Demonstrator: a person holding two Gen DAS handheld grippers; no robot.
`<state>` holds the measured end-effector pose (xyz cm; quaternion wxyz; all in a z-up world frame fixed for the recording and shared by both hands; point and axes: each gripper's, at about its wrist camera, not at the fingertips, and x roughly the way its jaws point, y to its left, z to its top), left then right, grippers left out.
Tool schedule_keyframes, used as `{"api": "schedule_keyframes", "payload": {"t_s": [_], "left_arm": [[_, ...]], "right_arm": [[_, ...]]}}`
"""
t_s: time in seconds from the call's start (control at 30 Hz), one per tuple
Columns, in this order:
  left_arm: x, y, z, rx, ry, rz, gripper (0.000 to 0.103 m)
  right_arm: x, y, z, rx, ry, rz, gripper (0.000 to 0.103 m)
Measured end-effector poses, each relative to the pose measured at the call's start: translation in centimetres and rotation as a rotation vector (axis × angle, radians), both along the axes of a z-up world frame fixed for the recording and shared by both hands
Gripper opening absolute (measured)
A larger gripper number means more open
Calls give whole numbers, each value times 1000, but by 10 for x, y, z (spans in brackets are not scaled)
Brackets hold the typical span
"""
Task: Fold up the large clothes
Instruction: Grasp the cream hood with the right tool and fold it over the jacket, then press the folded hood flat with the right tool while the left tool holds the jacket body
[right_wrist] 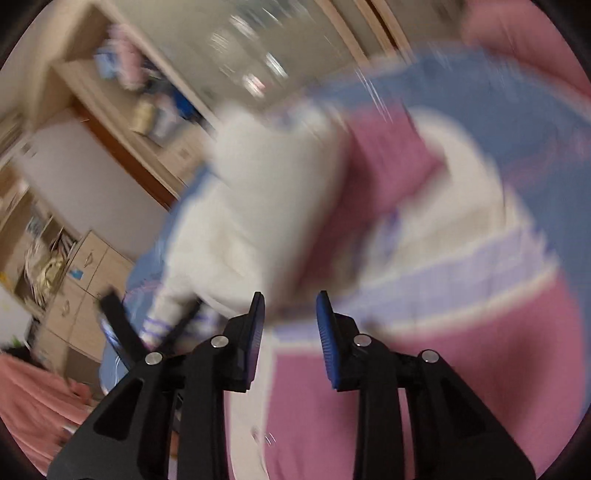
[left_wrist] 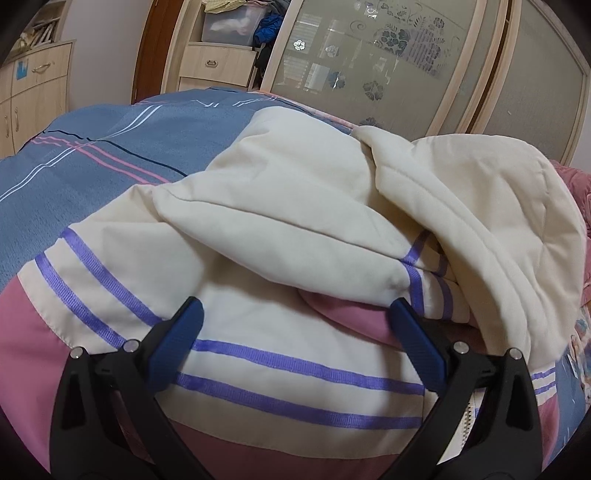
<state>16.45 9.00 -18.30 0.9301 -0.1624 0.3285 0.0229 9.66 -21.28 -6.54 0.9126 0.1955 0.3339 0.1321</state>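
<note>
Left wrist view: left gripper (left_wrist: pixel 295 314) spread wide over the cream-and-pink jacket (left_wrist: pixel 288 229) lying on the bed (left_wrist: pixel 92 158). Right gripper (right_wrist: pixel 290 302), blurred view, narrowly parted, holding nothing.

Jacket (left_wrist: pixel 295 229): smooth matt cloth (satiny purple ribbon trim); wardrobe door (left_wrist: pixel 369 62): frosted glass, wood frame.

Premises: domestic bedroom
Bed with blue striped cover (left_wrist: pixel 110 155), frosted floral sliding wardrobe doors (left_wrist: pixel 369 70), wooden drawer unit (left_wrist: pixel 218 62), storage box (left_wrist: pixel 232 22) on shelf
</note>
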Motion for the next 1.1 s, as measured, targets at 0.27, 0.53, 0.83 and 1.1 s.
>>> {"api": "schedule_keyframes", "payload": {"t_s": [0.27,0.53,0.83,1.1], "left_arm": [[0,-1,1,1,2,0,101],[2,-2,1,12,5,3,101],[0,1,5,-7,-9,2,101],[-1,-24,90,-27,-167,-56,101]], "right_arm": [[116,50,52,-177,-107,25,67],[138,-11,-87,-180,182,-53,29],[92,-19,-106,-218,7,14,29],[103,-32,-106,-119,9,40,29]]}}
